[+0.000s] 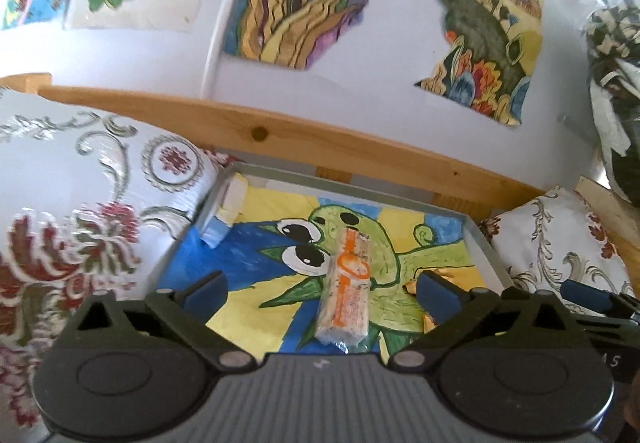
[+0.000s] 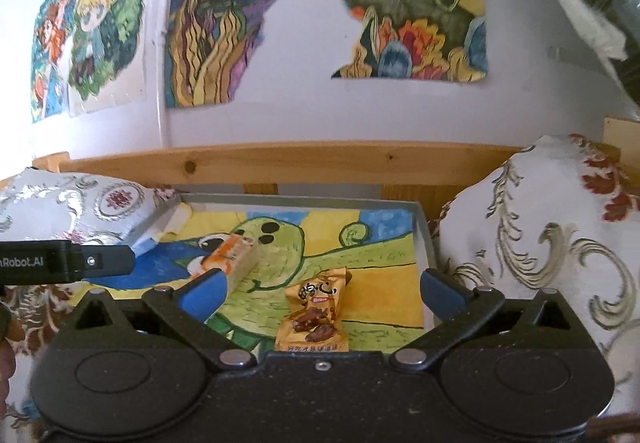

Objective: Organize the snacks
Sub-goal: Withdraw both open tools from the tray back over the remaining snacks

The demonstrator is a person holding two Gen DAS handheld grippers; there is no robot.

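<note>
The left gripper point(image 1: 320, 293) was held wide open and empty over the near part of a shallow tray point(image 1: 478, 239) lined with a green cartoon drawing. A white-and-orange snack bar point(image 1: 347, 287) lay on the tray floor between its two blue pads, its long axis running near to far, almost along the fingers, its near end close to the gripper body. The right gripper point(image 2: 322, 291) was likewise spread wide and empty, with an orange-yellow wrapped snack point(image 2: 316, 313) lying between its fingers, also lengthwise near to far. Each arm was judged nearer its own snack. In the right view the bar's near end was hidden by the left blue pad point(image 2: 204, 293). The wrapper print was too small to read, and the tray's near rim was cut off by the gripper bodies.
</note>
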